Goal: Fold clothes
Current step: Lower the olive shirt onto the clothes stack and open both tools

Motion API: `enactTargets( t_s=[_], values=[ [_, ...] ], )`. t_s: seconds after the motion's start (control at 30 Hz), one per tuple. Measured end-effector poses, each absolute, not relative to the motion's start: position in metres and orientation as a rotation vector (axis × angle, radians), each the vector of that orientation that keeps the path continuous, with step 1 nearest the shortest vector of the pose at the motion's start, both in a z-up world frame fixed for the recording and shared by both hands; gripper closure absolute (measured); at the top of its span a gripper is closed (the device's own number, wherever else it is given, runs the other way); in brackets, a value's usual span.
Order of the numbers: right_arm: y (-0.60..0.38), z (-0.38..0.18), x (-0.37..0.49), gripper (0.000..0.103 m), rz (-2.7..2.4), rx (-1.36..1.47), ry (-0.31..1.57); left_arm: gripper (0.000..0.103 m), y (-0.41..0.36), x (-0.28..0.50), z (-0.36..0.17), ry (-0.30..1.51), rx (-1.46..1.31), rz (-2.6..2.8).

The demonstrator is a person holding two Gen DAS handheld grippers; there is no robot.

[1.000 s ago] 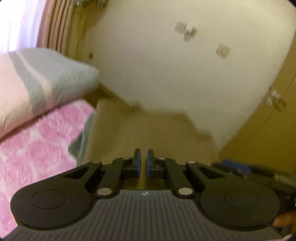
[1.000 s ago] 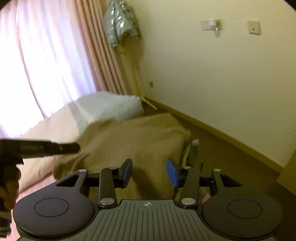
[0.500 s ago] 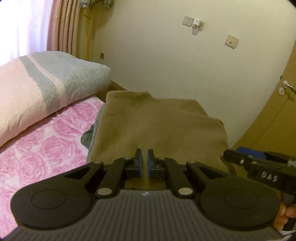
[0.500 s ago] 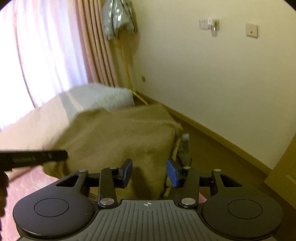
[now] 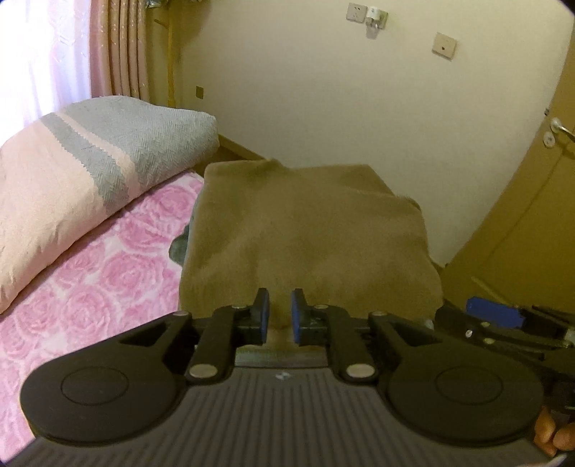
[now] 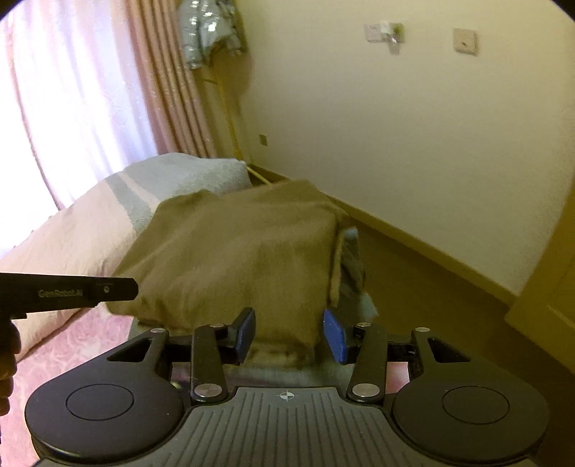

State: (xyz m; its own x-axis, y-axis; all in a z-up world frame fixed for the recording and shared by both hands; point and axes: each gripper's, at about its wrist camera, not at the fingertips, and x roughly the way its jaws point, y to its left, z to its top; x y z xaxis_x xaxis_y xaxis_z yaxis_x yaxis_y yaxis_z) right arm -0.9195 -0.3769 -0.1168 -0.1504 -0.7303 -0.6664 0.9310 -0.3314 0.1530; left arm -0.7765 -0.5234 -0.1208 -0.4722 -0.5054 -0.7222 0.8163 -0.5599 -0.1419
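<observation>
A tan folded garment (image 5: 305,237) lies on the bed, on top of a grey piece (image 5: 179,248) that peeks out at its left side. My left gripper (image 5: 280,316) hovers at the garment's near edge, its fingers parted by a narrow gap with cloth showing behind them. In the right wrist view the same tan garment (image 6: 233,258) lies just ahead of my right gripper (image 6: 289,334), which is wide open and holds nothing. The grey piece (image 6: 354,266) hangs at the garment's right edge. The left gripper's body (image 6: 72,291) juts in from the left.
A pink and grey folded quilt (image 5: 90,172) sits left of the garment on the pink rose bedsheet (image 5: 90,287). A wall and floor lie beyond the bed edge, with a wooden door (image 5: 521,215) at the right. A coat stand with a silver jacket (image 6: 208,32) is by the curtain.
My left gripper's fingers have parted from shut to a narrow gap. The tan garment has settled flat on the bed. The right gripper stayed open and shifted slightly.
</observation>
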Motion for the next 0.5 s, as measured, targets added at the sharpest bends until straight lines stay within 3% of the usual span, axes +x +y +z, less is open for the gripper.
enactTargets(
  t_s=[0.5],
  values=[
    [-0.301,-0.074,-0.861,0.057,-1.789,0.800,0.366,0.073,-0.445,-0.726,-0.066,0.547,0.795,-2.108]
  ],
)
